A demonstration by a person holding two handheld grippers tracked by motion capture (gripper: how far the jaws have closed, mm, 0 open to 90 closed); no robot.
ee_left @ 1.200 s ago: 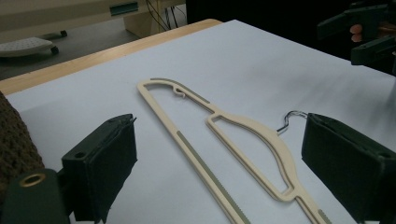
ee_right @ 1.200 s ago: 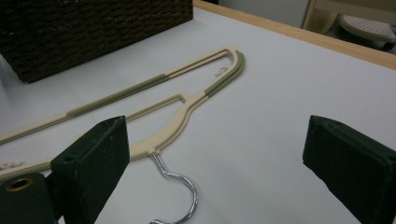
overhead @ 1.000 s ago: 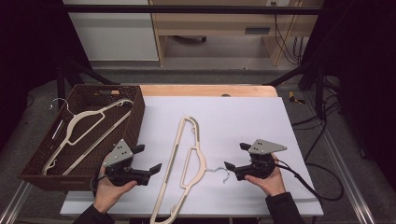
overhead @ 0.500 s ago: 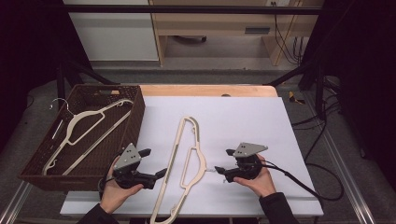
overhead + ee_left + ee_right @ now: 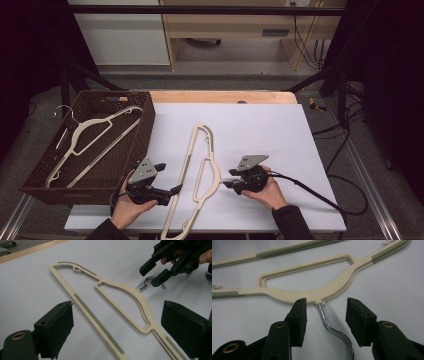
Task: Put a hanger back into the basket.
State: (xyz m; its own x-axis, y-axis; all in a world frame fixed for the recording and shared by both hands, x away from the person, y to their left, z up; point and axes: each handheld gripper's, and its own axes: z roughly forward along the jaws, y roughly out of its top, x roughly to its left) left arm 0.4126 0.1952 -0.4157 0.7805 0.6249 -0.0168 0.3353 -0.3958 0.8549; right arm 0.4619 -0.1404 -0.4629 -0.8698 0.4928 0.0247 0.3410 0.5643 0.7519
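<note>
While the right gripper [image 5: 325, 322] has just been closing around the hanger [image 5: 200, 175] hook [image 5: 332, 327], pads not touching, left gripper [image 5: 117, 327] gapes, near left.

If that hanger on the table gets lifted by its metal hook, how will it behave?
The hanger looks like thin, stiff plastic, so probably light and rigid. The hook is smooth chrome wire between the right gripper jaws; it may slip or let the hanger swing.
</note>
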